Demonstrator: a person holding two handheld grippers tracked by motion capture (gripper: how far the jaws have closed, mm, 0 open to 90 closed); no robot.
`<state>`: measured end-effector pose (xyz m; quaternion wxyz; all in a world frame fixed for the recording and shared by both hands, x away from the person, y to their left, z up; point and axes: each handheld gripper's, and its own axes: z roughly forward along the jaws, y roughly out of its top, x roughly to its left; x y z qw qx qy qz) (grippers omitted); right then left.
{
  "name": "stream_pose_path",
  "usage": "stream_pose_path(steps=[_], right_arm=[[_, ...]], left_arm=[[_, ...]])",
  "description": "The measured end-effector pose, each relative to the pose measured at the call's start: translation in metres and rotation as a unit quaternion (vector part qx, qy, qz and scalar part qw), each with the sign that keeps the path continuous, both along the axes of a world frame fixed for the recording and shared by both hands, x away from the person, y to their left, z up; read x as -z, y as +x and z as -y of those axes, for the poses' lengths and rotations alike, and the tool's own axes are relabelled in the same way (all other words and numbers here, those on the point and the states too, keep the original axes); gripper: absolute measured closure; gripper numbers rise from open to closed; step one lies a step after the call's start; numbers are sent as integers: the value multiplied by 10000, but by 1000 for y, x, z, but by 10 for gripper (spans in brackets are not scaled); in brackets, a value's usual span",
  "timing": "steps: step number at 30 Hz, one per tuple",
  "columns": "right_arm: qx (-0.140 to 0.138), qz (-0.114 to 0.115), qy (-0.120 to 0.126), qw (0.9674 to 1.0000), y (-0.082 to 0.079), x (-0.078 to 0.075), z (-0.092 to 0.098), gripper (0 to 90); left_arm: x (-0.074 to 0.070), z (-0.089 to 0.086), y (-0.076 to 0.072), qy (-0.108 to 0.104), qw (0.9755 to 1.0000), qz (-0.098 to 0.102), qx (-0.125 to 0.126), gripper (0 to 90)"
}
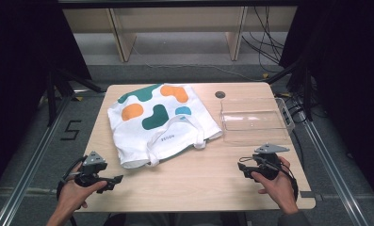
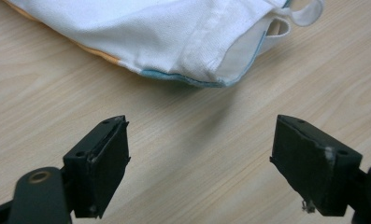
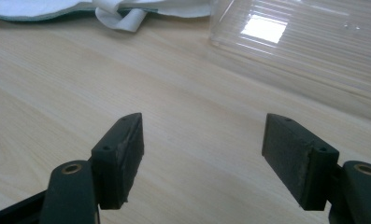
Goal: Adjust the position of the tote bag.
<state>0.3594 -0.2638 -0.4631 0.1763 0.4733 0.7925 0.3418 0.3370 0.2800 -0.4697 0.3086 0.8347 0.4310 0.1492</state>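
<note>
Both jaws wide apart, empty.

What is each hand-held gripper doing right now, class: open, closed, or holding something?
Left hand-held gripper: open, holding nothing, short of the tote bag.
Right hand-held gripper: open, holding nothing, over bare table.

Left gripper (image 1: 117, 179) gaping; right gripper (image 1: 241, 166) likewise.

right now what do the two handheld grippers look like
Both the left gripper and the right gripper are black, each topped with a grey three-cornered plate and trailing a black cable. Their jaws are blocky black pads on arms with brass-ringed holes.
</note>
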Motion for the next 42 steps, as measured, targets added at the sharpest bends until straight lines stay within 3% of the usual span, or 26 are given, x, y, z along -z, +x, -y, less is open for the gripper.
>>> stream_pose_path(steps=[2, 9, 10, 12, 18, 22, 24, 27, 28, 30, 33, 35, 37, 42], right_arm=[[61, -78, 77, 9999, 0, 0, 0, 302], [0, 20, 9, 10000, 1, 0, 0, 285], [82, -66, -10, 9999, -1, -1, -1, 284], [7, 35, -28, 10000, 1, 0, 0, 275], [102, -29, -17, 9999, 0, -1, -1, 262], [61, -47, -36, 10000, 0, -1, -1, 254], [-50, 57, -43, 10000, 3, 0, -1, 252], [71, -33, -56, 10000, 2, 0, -2, 250], [83, -101, -62, 9999, 1, -1, -2, 251], [-34, 25, -99, 9999, 3, 0, -2, 250], [65, -99, -54, 9999, 2, 1, -4, 250], [-10, -183, -27, 9998, 3, 1, -4, 250], [-27, -52, -136, 9999, 4, 3, -3, 250], [-50, -186, -67, 9998, 5, 3, -3, 250]], left_arm=[[0, 0, 1, -42, 10000, -3, 34, 184], [0, -1, 1, -36, 10000, 17, 1, 184], [-1, -1, 1, -29, 10000, 25, -4, 184], [-1, -1, 1, -31, 10000, 35, -15, 184], [-3, -1, 3, -75, 9999, 99, -108, 184], [-4, -1, 6, -137, 9995, 167, -210, 185], [-5, -2, 8, -141, 9994, 167, -264, 194], [-4, -1, 10, -267, 9985, 265, -390, 206], [-5, -2, 12, -189, 9991, 241, -304, 232], [-5, 0, 13, -218, 9992, 184, -283, 250], [-6, 5, 15, -262, 9992, 217, -223, 269], [-6, 9, 17, -282, 9991, 235, -213, 276], [-6, 12, 21, -221, 9995, 186, -128, 290], [-2, 19, 31, -209, 9995, 222, -86, 358]])
